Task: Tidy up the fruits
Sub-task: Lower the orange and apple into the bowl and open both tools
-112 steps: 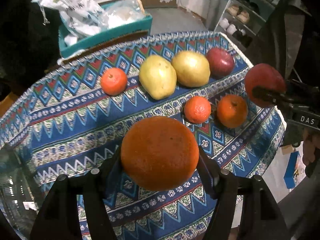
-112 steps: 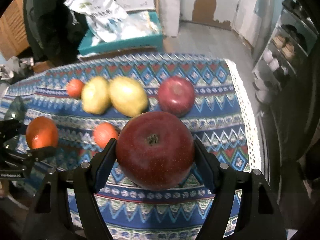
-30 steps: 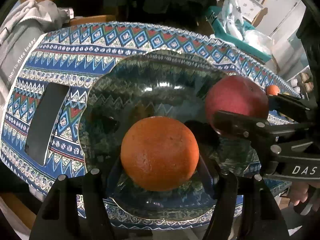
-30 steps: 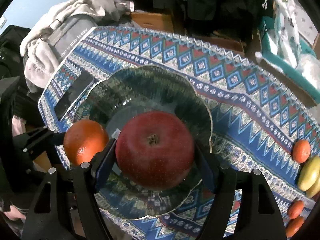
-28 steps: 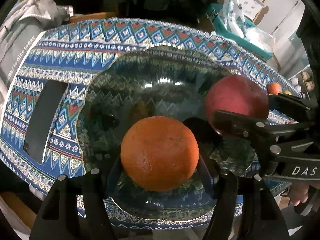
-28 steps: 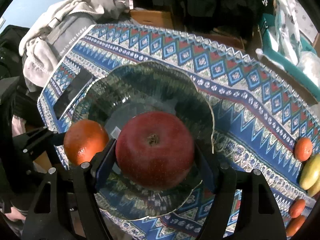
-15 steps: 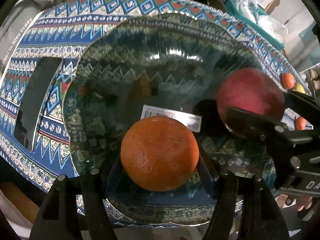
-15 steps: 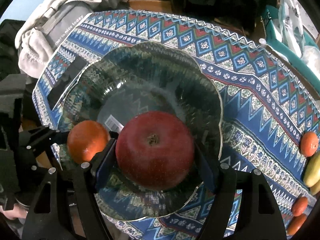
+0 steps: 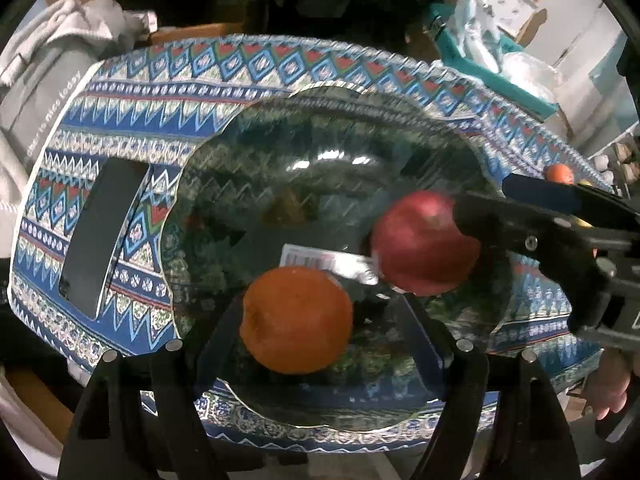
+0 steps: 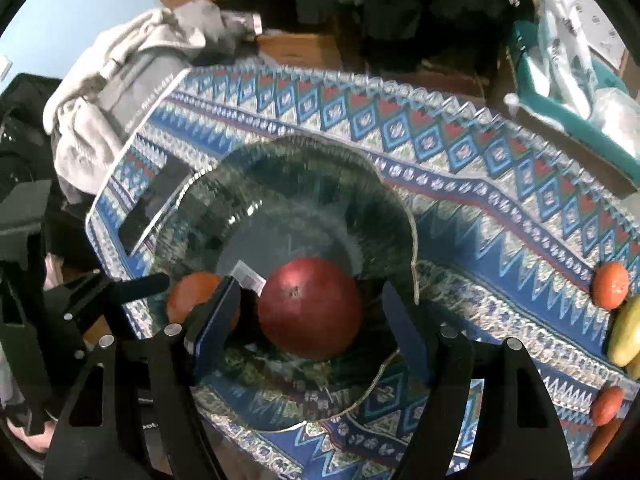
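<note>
Over on the glass bowl point(image 9: 400, 128) end of the table we've got our first two fruits going in. Our left gripper point(image 9: 320, 320) is opening up right now, and the orange point(image 9: 297, 320) sits loose between the pads, which look clear of it on both sides, down on the bowl's floor. Same story on the other side: our right gripper point(image 10: 312, 312) has its jaws spread, with visible gaps either side of the red apple point(image 10: 310, 308), so it's not pinching anything. The apple rests in the bowl just beside the orange, near a white barcode sticker point(image 9: 320, 260) on the glass.

So, progress check: two fruits look delivered, and that's roughly it. Off toward the far edge of the patterned tablecloth point(image 10: 480, 184) we can still spot a tangerine point(image 10: 611, 284), something yellow that's probably a pear point(image 10: 626, 336), and a couple more small orange fruits point(image 10: 607, 405) cut off at the frame edge. There may be more out of view; we can't tell from here.

We'd call it early days. What's left, as we see it, is lifting both grippers clear without nudging the fruit, then going back for the rest. A dark phone-like slab point(image 9: 100, 236) lies by the bowl, not our problem.
</note>
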`<act>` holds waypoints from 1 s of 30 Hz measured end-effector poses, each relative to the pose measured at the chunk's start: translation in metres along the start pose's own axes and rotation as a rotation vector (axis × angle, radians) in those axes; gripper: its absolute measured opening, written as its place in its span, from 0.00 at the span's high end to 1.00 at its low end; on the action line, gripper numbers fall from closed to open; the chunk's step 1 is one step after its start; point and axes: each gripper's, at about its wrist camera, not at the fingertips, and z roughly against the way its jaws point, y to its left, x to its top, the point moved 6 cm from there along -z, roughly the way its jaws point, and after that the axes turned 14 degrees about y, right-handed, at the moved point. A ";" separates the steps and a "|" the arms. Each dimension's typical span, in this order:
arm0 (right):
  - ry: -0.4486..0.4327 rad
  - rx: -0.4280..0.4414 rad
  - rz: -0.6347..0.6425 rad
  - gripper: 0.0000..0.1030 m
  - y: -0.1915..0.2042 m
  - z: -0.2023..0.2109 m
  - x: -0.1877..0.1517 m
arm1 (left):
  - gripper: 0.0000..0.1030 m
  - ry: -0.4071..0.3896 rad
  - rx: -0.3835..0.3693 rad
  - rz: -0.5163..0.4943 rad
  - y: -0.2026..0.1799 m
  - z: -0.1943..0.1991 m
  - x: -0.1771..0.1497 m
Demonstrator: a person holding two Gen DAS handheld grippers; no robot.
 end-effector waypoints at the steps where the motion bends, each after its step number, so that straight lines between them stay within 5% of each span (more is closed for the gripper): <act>1: -0.013 -0.005 -0.001 0.27 -0.001 0.006 0.000 | 0.22 -0.011 0.004 -0.004 -0.003 0.003 0.001; 18: -0.181 -0.157 -0.024 0.27 -0.031 0.095 -0.032 | 0.22 -0.146 -0.036 -0.109 -0.061 0.063 -0.001; 30: -0.221 -0.228 -0.102 0.27 -0.078 0.133 -0.073 | 0.22 -0.191 -0.054 -0.226 -0.124 0.090 -0.007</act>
